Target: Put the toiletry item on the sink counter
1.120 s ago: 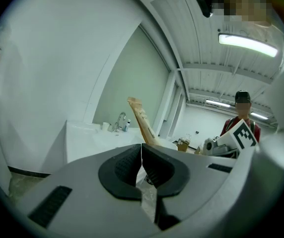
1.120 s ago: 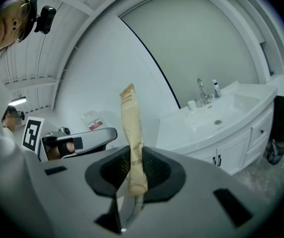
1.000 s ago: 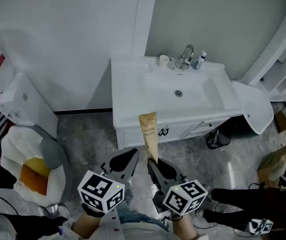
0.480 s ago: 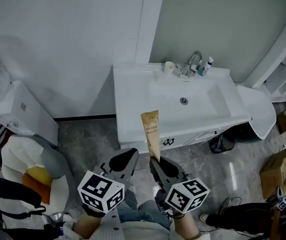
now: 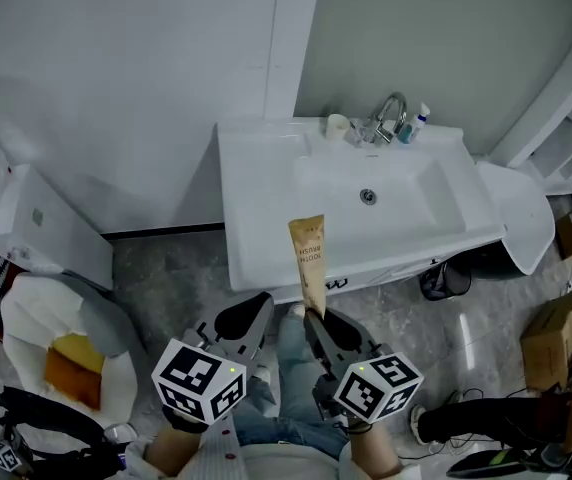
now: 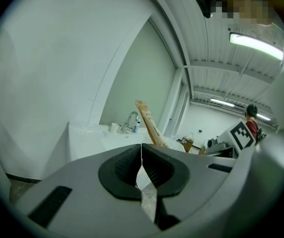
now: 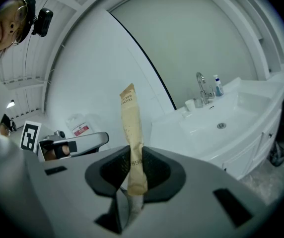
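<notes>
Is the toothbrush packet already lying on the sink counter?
No, the toothbrush packet stands upright, clamped in the right tool.

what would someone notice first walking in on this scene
The tan toothbrush packet stands out first, pinched at its lower end in the right gripper at the middle of the head view and pointing toward the white sink counter. Beside it, the left gripper is shut on nothing. At the counter's back edge stand a chrome faucet, a small cup and a small bottle.
</notes>
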Demonstrator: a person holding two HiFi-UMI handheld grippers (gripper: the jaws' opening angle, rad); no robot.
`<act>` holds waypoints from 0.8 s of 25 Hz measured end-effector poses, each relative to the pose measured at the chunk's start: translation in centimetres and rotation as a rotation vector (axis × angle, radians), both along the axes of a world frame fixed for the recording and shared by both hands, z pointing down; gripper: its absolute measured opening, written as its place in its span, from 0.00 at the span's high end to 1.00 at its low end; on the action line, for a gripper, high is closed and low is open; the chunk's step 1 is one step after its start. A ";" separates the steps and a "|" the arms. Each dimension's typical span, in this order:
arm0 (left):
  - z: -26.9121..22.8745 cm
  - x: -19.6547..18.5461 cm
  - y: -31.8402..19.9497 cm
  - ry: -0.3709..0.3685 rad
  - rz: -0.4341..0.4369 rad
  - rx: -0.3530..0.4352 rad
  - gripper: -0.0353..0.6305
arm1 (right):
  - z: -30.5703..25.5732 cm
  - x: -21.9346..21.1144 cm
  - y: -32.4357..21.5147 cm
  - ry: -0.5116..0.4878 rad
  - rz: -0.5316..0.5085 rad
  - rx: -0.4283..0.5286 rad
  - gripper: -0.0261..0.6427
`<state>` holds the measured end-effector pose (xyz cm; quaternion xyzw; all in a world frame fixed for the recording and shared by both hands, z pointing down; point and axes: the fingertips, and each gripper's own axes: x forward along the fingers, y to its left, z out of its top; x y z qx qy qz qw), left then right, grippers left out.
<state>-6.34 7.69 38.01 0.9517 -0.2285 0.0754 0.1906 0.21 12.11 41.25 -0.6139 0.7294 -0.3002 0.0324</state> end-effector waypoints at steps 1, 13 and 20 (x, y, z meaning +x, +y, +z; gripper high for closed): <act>0.1 0.2 -0.5 -0.001 -0.007 0.002 0.92 | 0.1 0.4 -0.6 0.000 -0.003 0.002 0.85; 0.2 6.4 -9.6 -0.018 -0.113 0.013 0.92 | 0.8 7.3 -10.0 0.000 -0.101 -0.011 0.85; -1.0 10.2 -15.0 -0.031 -0.201 0.007 0.92 | -0.2 11.8 -16.4 -0.006 -0.182 -0.020 0.85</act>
